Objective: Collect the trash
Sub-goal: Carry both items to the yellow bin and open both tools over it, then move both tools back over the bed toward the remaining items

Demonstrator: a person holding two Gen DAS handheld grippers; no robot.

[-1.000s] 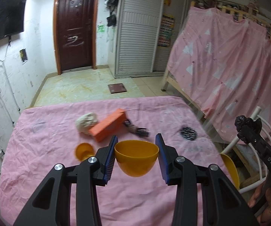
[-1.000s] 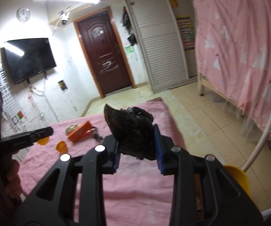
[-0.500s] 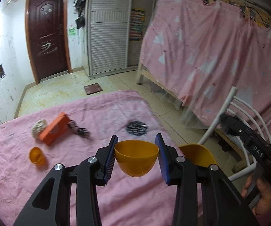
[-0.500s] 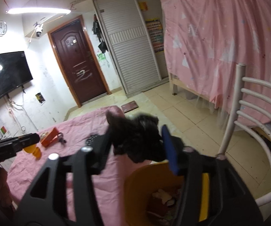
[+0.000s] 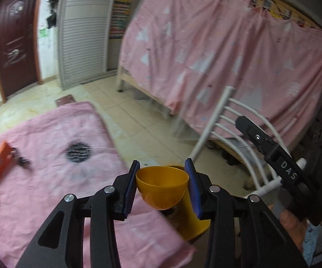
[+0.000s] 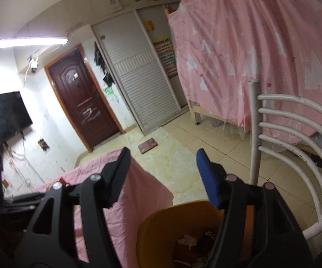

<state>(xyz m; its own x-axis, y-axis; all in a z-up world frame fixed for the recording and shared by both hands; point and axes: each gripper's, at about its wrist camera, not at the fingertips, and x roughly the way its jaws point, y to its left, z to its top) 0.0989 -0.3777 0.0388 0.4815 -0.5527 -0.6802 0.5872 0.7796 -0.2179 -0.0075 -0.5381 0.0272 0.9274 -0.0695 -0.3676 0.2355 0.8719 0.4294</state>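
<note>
A wrinkled pink cloth is covering the bench [image 5: 49, 201], with a round yellow plastic bin [image 6: 161, 230] of crumpled scraps standing beside its corner, near a white metal chair [image 6: 295, 134]. The right gripper [image 6: 163, 174] is hanging over the bin, fingers spreading with nothing between them. The left gripper [image 5: 162, 188] is clamping a smooth orange plastic cup [image 5: 162, 187] over the bench edge.

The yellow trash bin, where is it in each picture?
Left wrist view: the yellow trash bin sits low and center, behind the yellow bowl that the left gripper holds.
Right wrist view: bottom center, under the right gripper, whose jaws are opening.
Shared landmark: the white chair beside it.
</note>
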